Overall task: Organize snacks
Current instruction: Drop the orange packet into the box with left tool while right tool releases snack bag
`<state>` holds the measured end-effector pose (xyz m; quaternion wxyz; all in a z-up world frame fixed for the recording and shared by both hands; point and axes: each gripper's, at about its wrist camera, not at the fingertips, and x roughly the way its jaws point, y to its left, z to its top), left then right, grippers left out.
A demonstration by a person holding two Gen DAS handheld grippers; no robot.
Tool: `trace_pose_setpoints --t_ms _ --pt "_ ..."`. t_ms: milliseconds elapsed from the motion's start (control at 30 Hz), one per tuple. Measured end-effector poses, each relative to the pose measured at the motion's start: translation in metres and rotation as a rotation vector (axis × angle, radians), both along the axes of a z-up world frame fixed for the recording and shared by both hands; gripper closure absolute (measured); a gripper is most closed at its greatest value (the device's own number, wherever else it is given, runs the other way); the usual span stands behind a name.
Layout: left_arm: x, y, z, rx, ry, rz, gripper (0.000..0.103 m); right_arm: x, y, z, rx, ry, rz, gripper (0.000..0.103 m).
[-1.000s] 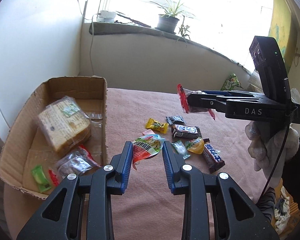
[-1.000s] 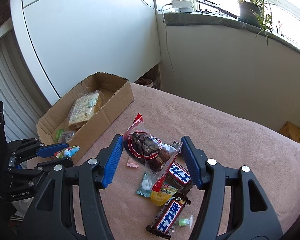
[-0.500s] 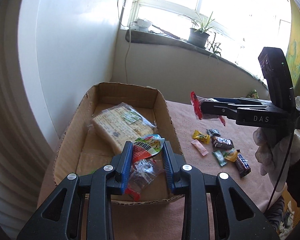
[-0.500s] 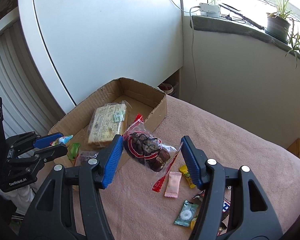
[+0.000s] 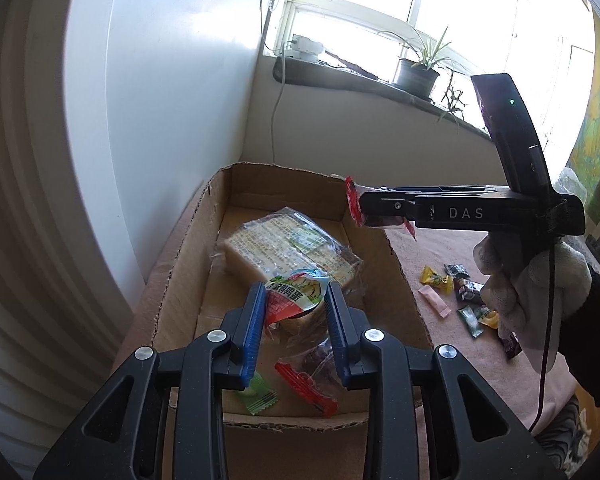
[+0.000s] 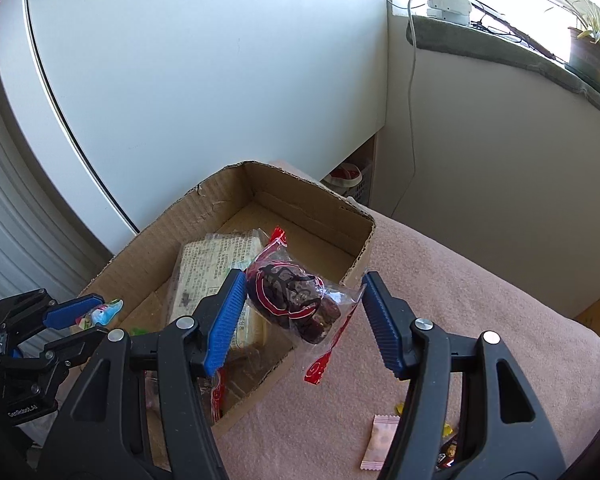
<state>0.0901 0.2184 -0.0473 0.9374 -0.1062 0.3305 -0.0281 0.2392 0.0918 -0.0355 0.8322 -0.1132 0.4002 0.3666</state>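
Note:
My left gripper [image 5: 296, 294] is shut on a green and red snack packet [image 5: 294, 294] and holds it above the near part of the cardboard box [image 5: 188, 268]. My right gripper [image 6: 304, 296] is shut on a clear bag of dark red dates [image 6: 296, 300] and holds it over the box's right wall [image 6: 356, 264]. In the left wrist view the right gripper [image 5: 360, 210] hangs over the box's far right corner. The box holds a wrapped bread block [image 5: 284, 246], a date bag [image 5: 312, 376] and a green candy [image 5: 258, 394].
Several small candies [image 5: 452, 292] lie on the pink blanket [image 6: 480, 320] right of the box. A pink candy [image 6: 380, 442] lies near my right gripper. A white cabinet [image 6: 200, 80] stands behind the box. A potted plant [image 5: 416, 72] sits on the windowsill.
Both grippers have moved left from over the blanket's candies to over the box, each still carrying its packet.

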Motion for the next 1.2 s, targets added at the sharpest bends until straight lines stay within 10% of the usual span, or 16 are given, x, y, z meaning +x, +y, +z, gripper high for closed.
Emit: trace_pose_setpoints --t_ms 533,667,1200 --pt "0.005 0.005 -0.004 -0.007 0.012 0.008 0.072 0.003 0.023 -0.01 -0.019 -0.017 0.016 0.027" --pt "0.004 0.004 -0.004 -0.004 0.011 0.019 0.04 0.004 0.022 -0.008 -0.012 -0.013 0.009 0.026" --pt "-0.004 -0.005 0.009 0.008 -0.013 0.024 0.039 -0.011 -0.004 0.015 0.019 -0.036 -0.014 0.014"
